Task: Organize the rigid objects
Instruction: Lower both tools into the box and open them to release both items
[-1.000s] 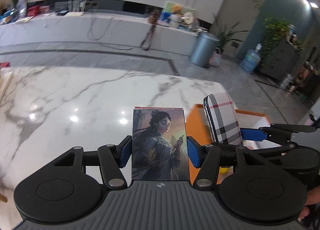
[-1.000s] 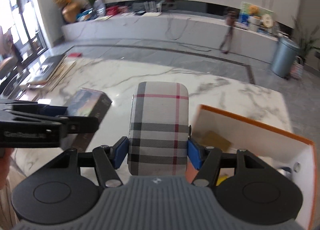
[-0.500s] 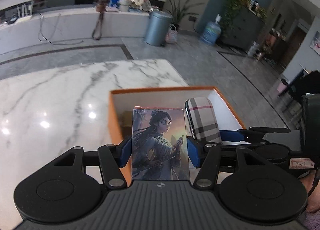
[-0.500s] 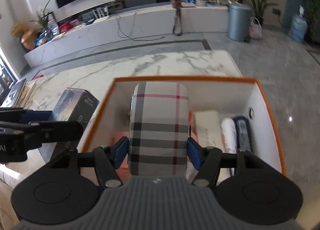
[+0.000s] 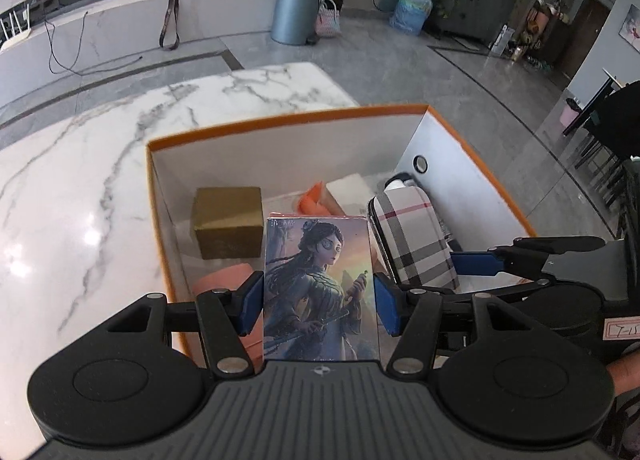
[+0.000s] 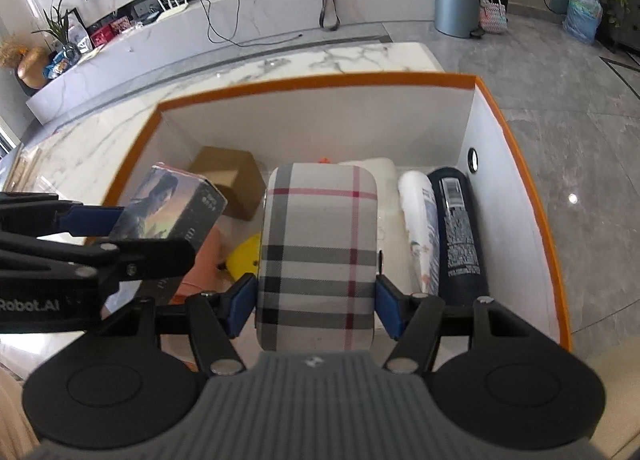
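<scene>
A white marble table [image 5: 80,188] stands on a grey tiled floor, with a long marble counter [image 6: 280,8] and a grey bin [image 5: 296,6] behind it. On the table sits an open box [image 6: 320,82] with an orange rim and white walls.

The left gripper [image 5: 319,302] is closed on a picture box [image 5: 320,288] printed with a painted figure; the blue pads [image 5: 251,306] press on both of its sides. The picture box hangs above the near left part of the open box.

The right gripper [image 6: 316,310] is closed on a plaid case [image 6: 318,260], with one pad on each long edge. The plaid case hangs above the middle of the open box, just beside the picture box.

Contents of the open box:
- a brown carton [image 6: 230,176] near the far left corner;
- a yellow item [image 6: 244,256] and a salmon item [image 6: 202,264], partly hidden;
- a white slab [image 6: 386,196] under the plaid case;
- a white bottle [image 6: 420,228] and a dark bottle [image 6: 458,232] lying side by side along the right wall.
</scene>
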Tool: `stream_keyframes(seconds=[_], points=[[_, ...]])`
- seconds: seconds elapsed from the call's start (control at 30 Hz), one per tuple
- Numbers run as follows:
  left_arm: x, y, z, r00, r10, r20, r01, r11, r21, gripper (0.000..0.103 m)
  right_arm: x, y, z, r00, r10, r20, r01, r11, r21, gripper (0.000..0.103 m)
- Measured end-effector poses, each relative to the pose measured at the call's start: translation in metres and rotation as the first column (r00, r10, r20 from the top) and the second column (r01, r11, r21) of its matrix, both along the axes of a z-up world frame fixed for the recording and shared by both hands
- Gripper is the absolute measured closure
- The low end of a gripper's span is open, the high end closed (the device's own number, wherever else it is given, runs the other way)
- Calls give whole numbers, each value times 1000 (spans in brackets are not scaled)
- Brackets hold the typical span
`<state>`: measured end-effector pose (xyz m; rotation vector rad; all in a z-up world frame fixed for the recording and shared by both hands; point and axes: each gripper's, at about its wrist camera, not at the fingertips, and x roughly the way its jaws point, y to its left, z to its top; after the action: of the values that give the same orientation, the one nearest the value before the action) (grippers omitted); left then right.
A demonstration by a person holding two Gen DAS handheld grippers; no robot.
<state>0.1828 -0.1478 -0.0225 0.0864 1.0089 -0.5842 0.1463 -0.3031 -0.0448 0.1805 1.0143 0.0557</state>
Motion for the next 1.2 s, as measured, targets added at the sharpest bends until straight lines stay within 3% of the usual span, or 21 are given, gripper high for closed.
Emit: stream_keyframes(seconds=[0.57,1.07,1.2], points=[[2,-9,-27,1000,-6,-26,6,1000,20,37,-3,1,-23,1000,9,-18,-10,999,-45,40],[5,-4,-23,998,52,-24,-53,998,-34,37,-21,-7,-11,989,-89,115,95,994,-49,39],[3,-9,-24,999,44,0,-44,999,0,37,-28,-14,-6,973,-161,166,168,985,-33,39]])
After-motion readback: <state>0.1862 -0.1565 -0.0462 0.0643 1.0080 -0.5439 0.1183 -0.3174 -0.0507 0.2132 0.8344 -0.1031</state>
